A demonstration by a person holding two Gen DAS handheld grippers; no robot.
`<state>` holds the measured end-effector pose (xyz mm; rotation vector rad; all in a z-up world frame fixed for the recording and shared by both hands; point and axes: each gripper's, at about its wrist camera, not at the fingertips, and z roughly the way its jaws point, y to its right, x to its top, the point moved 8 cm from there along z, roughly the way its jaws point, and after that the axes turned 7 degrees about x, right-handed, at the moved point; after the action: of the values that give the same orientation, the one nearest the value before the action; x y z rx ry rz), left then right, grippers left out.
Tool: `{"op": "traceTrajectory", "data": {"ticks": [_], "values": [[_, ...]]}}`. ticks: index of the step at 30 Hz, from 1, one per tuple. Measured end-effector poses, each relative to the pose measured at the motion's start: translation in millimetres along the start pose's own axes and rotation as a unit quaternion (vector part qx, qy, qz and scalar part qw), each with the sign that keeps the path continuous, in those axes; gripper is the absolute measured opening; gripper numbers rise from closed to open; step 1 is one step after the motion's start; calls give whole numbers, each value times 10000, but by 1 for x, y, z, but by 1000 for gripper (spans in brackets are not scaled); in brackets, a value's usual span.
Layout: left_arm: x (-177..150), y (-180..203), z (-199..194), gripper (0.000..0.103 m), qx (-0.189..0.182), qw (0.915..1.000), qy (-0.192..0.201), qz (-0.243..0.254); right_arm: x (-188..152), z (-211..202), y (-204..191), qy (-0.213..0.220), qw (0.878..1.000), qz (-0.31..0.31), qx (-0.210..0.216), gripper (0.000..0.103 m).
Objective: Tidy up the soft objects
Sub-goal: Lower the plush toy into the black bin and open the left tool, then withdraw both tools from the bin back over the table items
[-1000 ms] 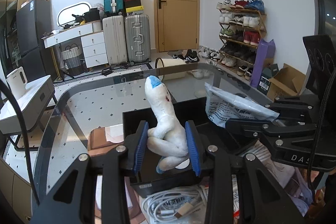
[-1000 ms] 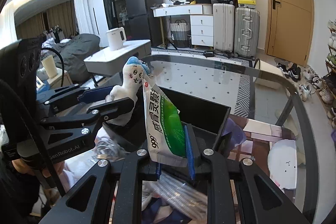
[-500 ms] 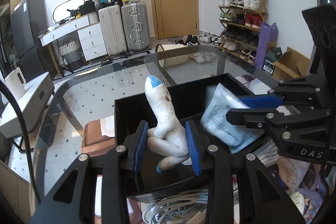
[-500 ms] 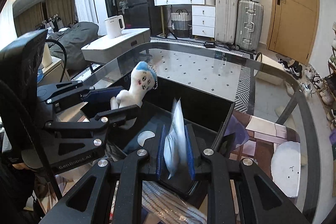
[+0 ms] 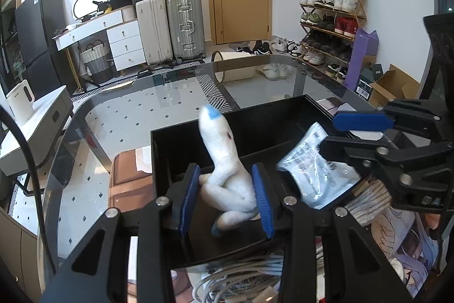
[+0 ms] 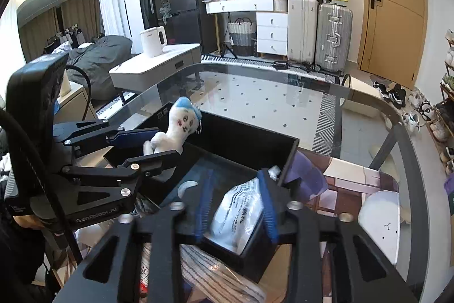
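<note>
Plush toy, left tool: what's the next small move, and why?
Probably open the left tool further and let the plush toy settle in the black bin. The toy already sits inside the bin between the blue pads, which are opening. The right tool is opening too, its packet lying in the bin's corner.

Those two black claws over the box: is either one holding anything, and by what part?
The left gripper is opening around the white plush toy, pads at its lower body. The right gripper is opening; the plastic packet sits loose between them.
</note>
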<state>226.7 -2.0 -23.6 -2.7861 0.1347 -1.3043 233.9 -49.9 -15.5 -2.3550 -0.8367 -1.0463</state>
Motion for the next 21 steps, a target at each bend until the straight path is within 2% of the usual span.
{"op": "traceTrajectory", "data": {"ticks": [2,4,8,10,14,16,21], "values": [[0,0,-3,40,-22,10000,50,-15,1,-6,2,97,9999,32,-18,59],[1,-1,-9,56,-98,9999,106,-51,2,-16,2,233,9997,47,-31,70],[3,-7,-23,67,-118,9996,225,-155,3,-39,5,551,9981,267,-76,94],[3,-14,-34,85,-45,9991,299,-286,3,-50,5,667,9969,411,-55,100],[0,-21,-54,93,-92,9976,498,-482,-3,-68,-1,831,9949,567,51,102],[-3,-25,-63,103,-18,9970,560,-541,-9,-76,-6,894,9945,551,9,102],[-13,-31,-79,103,-38,9955,629,-705,-21,-83,-22,831,9946,620,70,102]]}}
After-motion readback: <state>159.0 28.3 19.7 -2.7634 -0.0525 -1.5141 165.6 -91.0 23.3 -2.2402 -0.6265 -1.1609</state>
